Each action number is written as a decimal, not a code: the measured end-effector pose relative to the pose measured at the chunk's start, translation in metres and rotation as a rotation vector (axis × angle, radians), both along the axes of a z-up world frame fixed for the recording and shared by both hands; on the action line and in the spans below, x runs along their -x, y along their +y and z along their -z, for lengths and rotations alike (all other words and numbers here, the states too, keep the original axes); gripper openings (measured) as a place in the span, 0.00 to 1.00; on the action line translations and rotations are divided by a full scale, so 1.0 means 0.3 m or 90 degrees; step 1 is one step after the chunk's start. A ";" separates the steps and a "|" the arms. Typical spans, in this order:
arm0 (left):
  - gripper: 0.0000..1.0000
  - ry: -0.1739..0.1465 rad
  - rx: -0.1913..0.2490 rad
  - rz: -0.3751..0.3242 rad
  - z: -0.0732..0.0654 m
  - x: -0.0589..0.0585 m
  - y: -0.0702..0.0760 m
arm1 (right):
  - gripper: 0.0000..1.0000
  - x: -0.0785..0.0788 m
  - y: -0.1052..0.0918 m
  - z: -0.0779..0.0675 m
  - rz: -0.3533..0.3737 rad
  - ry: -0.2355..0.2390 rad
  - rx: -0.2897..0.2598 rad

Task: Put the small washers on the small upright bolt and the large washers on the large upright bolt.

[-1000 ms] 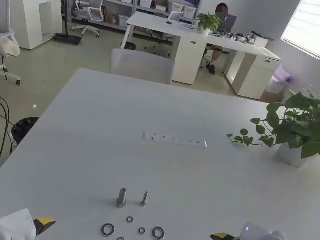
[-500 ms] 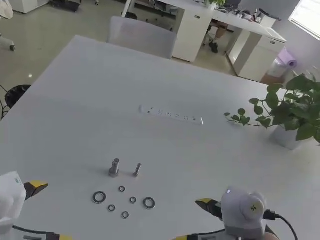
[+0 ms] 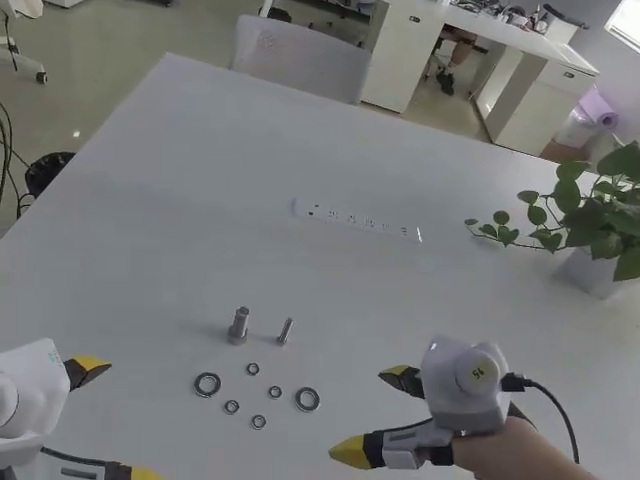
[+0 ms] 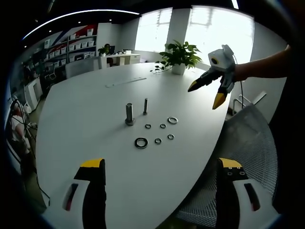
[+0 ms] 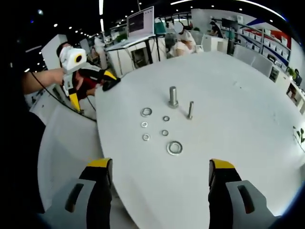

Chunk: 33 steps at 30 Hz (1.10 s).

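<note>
Washers [image 3: 274, 392] loose and flat on the surface [image 3: 180, 200], six in a cluster, in the open space ahead of both sets of jaws and between the two. Two large washers [image 3: 207, 384] at the outer ends of the cluster, four small washers [image 3: 252, 369] scattered between them, none touching another. Just beyond, farther from the jaws, large bolt [image 3: 238, 325] and small bolt [image 3: 285, 331] upright side by side, apart, both bare. Left gripper [image 3: 105, 418] at the near left edge of the surface, jaws wide apart and empty; in the left gripper view, cluster well ahead of the tips, large bolt a little toward the left jaw. Right gripper [image 3: 362, 413] held in the air just right of the washers, jaws wide apart too, empty; in the right gripper view, washers ahead between the tips, one large washer nearest them. Power strip [image 3: 355, 218] well beyond the bolts; plant [image 3: 590, 215] far off on the right gripper's side.
</note>
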<state>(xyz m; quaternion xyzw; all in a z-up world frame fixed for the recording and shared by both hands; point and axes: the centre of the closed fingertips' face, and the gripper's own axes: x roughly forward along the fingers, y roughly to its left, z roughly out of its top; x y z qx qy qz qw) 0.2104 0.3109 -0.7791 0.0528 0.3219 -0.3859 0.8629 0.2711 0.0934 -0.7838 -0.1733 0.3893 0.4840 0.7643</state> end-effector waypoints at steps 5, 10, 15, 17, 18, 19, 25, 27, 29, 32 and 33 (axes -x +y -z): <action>0.96 0.006 0.004 -0.004 0.006 -0.003 -0.001 | 0.82 -0.021 0.012 0.026 -0.023 0.003 0.020; 0.95 0.010 0.003 0.000 0.011 0.008 -0.007 | 0.79 -0.033 0.030 0.050 -0.049 0.006 0.042; 0.95 0.008 0.006 0.007 0.007 0.013 -0.016 | 0.73 -0.067 0.043 0.063 -0.057 -0.002 0.054; 0.95 0.006 0.016 0.009 0.002 0.014 -0.024 | 0.72 -0.076 0.044 0.071 -0.062 -0.008 0.067; 0.95 0.006 0.019 0.009 0.001 0.014 -0.027 | 0.71 -0.080 0.038 0.083 -0.071 -0.009 0.084; 0.95 0.007 0.016 0.010 0.003 0.015 -0.027 | 0.70 -0.079 0.037 0.090 -0.079 -0.006 0.091; 0.94 0.000 0.004 0.015 0.005 0.018 -0.027 | 0.68 -0.088 0.047 0.123 -0.103 -0.003 0.119; 0.94 0.001 0.000 0.013 0.008 0.017 -0.022 | 0.67 -0.089 0.054 0.132 -0.109 0.002 0.122; 0.94 0.000 -0.007 0.012 0.014 0.016 -0.016 | 0.65 -0.090 0.059 0.141 -0.118 0.005 0.131; 0.94 -0.002 -0.005 0.010 0.021 0.013 -0.012 | 0.64 -0.087 0.066 0.152 -0.138 0.004 0.145; 0.94 -0.002 -0.005 0.009 0.023 0.012 -0.010 | 0.64 -0.086 0.067 0.157 -0.152 0.002 0.154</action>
